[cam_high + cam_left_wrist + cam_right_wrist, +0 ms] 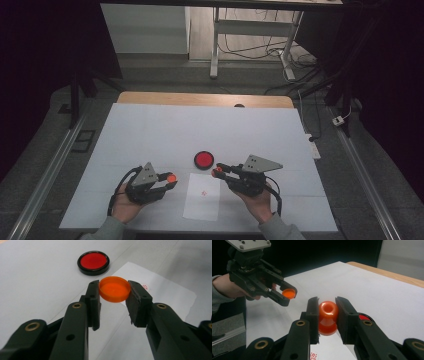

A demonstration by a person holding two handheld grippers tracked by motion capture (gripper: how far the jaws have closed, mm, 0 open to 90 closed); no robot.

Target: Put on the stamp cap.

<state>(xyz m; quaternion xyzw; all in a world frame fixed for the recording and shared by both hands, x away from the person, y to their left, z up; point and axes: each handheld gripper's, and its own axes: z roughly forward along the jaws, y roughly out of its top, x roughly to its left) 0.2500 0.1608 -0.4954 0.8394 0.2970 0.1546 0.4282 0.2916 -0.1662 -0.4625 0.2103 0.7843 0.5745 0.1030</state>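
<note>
The stamp's cap is off, pinched in the left gripper, the right gripper squeezes the stamp above the paper near the table's front edge, so capping is left

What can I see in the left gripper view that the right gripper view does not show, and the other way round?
Left gripper view alone: the whole red pad in its black rim, and the orange cap close up between the left gripper's own fingers. Right gripper view alone: the orange stamp clamped in the right gripper, the person's hand, and the table's wooden edge. Both: the cap, the paper with its red mark, and the white table cover.
</note>
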